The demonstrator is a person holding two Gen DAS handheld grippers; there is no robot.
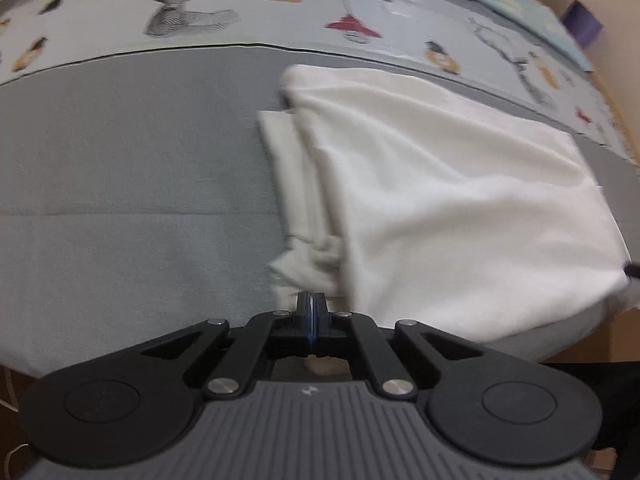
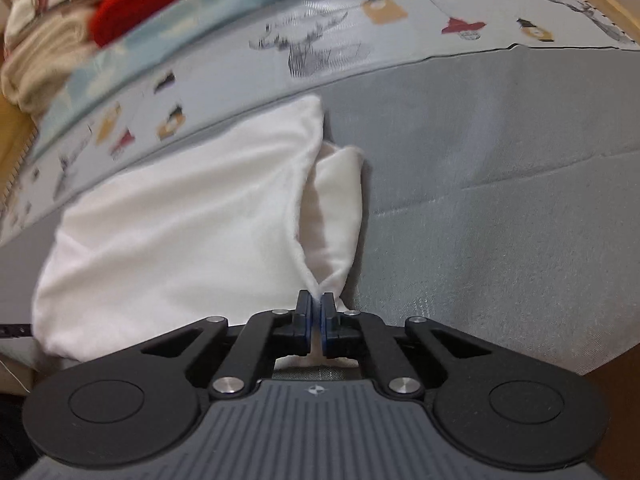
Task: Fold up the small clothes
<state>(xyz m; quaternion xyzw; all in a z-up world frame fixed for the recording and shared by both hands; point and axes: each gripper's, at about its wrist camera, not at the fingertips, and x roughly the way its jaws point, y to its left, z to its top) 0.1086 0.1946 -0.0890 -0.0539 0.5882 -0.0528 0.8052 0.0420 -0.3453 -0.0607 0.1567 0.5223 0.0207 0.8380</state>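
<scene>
A white garment (image 1: 440,200) lies partly folded on the grey sheet (image 1: 140,180), stretching right and away in the left wrist view. My left gripper (image 1: 311,300) is shut, its tips pinching a bunched white corner of the garment at its near left edge. In the right wrist view the same white garment (image 2: 180,232) spreads to the left. My right gripper (image 2: 316,302) is shut on the garment's near right corner, where two white layers meet in a point between the pads.
A printed cloth with deer and bird pictures (image 1: 192,12) runs along the far side of the grey sheet (image 2: 500,200). A pile of red and beige clothes (image 2: 80,20) sits at the far left in the right wrist view. Wooden bed edges show at the corners.
</scene>
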